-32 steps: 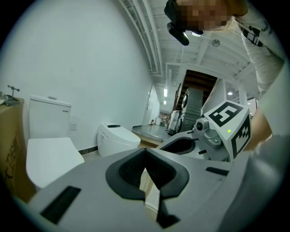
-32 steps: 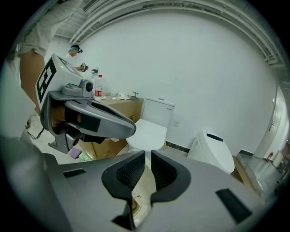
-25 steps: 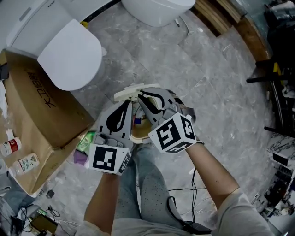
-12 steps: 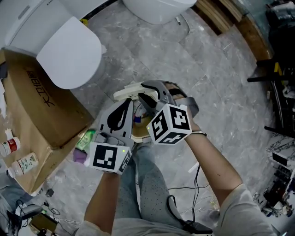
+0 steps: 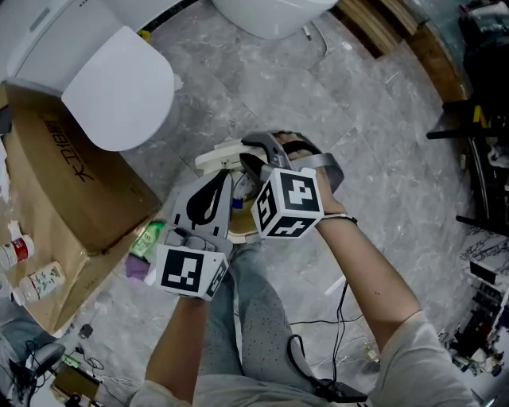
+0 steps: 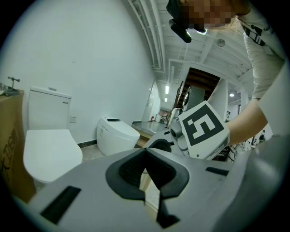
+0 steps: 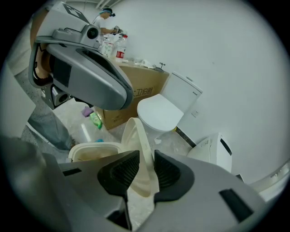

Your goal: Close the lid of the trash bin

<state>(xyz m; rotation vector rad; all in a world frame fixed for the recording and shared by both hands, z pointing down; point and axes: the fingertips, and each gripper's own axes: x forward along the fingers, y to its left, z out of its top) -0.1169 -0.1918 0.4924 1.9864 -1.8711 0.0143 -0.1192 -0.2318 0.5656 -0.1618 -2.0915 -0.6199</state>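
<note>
A small cream trash bin [image 5: 235,232] stands on the grey floor under both grippers, its rim [image 7: 90,148] showing in the right gripper view. Its cream lid [image 7: 136,138] stands upright, and its top edge [image 5: 216,160] shows in the head view. My right gripper [image 7: 145,168] is shut on the lid's edge, one dark pad on each face; it sits right of the lid [image 5: 253,165]. My left gripper [image 6: 146,168] is shut with nothing held, and a strip of cream lid [image 6: 152,195] shows beyond its jaws. It hangs just left of the bin [image 5: 221,180].
A white toilet seat [image 5: 119,87] and a cardboard box [image 5: 71,191] lie to the left, with bottles [image 5: 24,254] on the box. A green packet [image 5: 147,238] and a purple thing [image 5: 137,269] lie beside the bin. A second toilet [image 5: 270,16] is ahead. Cables [image 5: 318,318] trail near my leg.
My right gripper has turned and shifted a little left and up at the lid. The left gripper has stayed where it was.
</note>
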